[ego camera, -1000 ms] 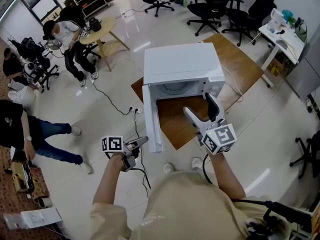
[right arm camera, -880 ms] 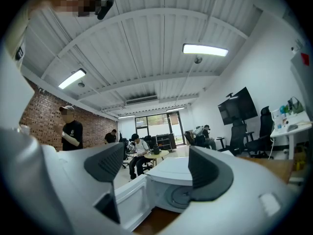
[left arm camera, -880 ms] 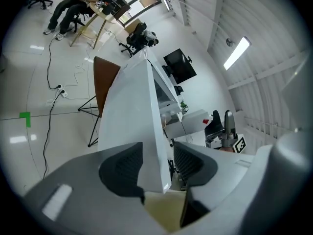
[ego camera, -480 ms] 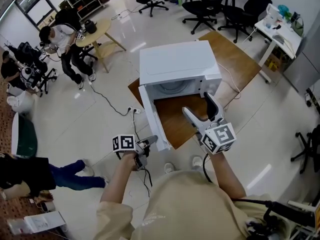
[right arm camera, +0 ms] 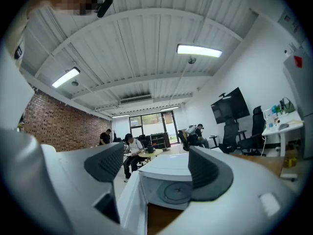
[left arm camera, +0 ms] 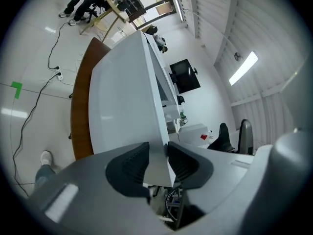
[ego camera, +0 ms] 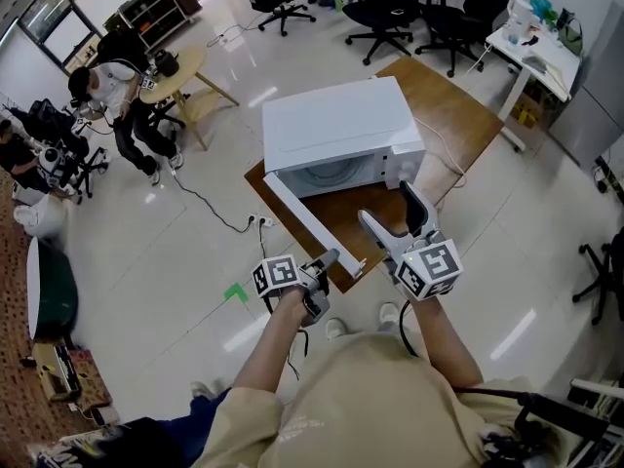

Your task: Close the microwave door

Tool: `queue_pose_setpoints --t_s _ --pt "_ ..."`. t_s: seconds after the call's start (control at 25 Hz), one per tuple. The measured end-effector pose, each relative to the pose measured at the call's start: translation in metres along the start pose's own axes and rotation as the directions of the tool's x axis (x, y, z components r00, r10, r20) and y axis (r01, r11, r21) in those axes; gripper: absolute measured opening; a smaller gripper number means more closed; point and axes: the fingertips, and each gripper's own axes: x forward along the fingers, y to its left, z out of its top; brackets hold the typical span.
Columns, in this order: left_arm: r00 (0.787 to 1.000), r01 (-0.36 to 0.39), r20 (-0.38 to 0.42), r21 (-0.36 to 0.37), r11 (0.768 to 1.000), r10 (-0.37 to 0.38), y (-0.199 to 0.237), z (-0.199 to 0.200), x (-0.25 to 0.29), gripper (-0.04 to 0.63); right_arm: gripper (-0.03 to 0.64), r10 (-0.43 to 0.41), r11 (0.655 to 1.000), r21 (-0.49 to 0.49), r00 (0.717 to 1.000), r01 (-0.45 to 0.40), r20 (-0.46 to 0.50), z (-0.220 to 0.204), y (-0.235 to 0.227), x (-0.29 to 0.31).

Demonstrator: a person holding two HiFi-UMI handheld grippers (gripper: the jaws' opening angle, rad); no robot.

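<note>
A white microwave [ego camera: 336, 130] stands on a brown wooden table [ego camera: 468, 115]. Its door [ego camera: 310, 226] hangs about half open, hinged at the left, with the cavity and turntable [right arm camera: 177, 191] showing. My left gripper [ego camera: 330, 258] is at the door's free edge. In the left gripper view the dark pads [left arm camera: 132, 163] press both faces of the door [left arm camera: 127, 106], so this gripper [left arm camera: 157, 160] is shut on it. My right gripper [ego camera: 388, 205] hovers in front of the cavity, tilted slightly upward. Its jaws [right arm camera: 154, 165] stand open with nothing between them.
Black office chairs [ego camera: 390, 8] and a white desk [ego camera: 531, 47] stand behind the table. People sit at a round wooden table [ego camera: 180, 66] at the far left. A black cable [ego camera: 210, 208] runs across the glossy floor, and a green tape mark [ego camera: 234, 292] lies below it.
My left gripper has moved right along with the door's free edge, and the door has swung from wide open toward the microwave's front. The right gripper has stayed put.
</note>
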Motion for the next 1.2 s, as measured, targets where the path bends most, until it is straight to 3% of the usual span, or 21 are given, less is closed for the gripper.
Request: queue_pose_setpoints --t_s 0.32,0.76,1.2 --pt "0.997 0.042 0.069 -0.057 0.997 -0.038 -0.018 0.01 0.057 0.124 0.402 -0.047 0.999 0.006 0.999 0.047 -0.005 0.003 -0.02 -0.009" --pt "0.994 0.079 0.079 -0.103 0.992 -0.071 -0.031 0.029 0.09 0.12 0.4 -0.06 0.998 -0.003 0.998 0.06 0.001 0.017 -0.022 -0.013" --pt "0.982 0.079 0.178 -0.106 0.991 -0.06 -0.043 0.058 0.129 0.12 0.399 -0.111 0.994 -0.013 0.994 0.111 0.012 0.034 -0.046 -0.026"
